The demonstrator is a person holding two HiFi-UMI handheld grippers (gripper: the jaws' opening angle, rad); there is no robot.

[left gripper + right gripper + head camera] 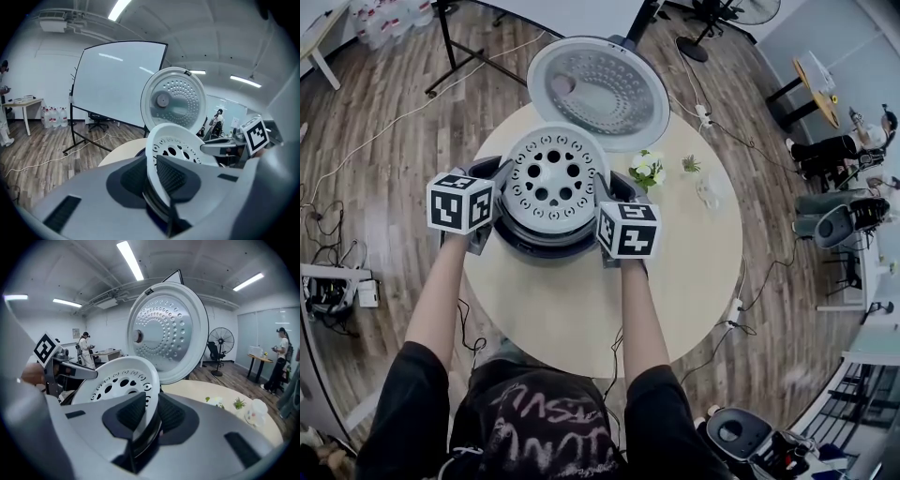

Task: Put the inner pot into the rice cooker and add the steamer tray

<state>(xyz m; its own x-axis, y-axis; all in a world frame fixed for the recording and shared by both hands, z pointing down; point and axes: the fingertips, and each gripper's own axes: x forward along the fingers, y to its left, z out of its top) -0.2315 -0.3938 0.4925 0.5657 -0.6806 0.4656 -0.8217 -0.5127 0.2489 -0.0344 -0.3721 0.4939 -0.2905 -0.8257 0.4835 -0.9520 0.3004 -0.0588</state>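
The white steamer tray point(551, 178), pierced with round holes, sits level in the mouth of the dark rice cooker point(534, 246) on the round table. A dark metal rim shows just under the tray's edge. The cooker's lid point(600, 89) stands open behind. My left gripper point(502, 178) is shut on the tray's left rim, and my right gripper point(605, 192) is shut on its right rim. In the left gripper view the tray's rim point(180, 145) runs between the pads of that gripper point(152, 176). The right gripper view shows the rim point(117, 376) pinched by that gripper point(146, 411).
The pale round table point(581, 309) carries small potted plants point(647, 169) and a clear cup point(710, 192) to the cooker's right. Cables trail on the wooden floor around it. A person point(281, 357) stands far off at the right, and a fan point(219, 341) is behind the lid.
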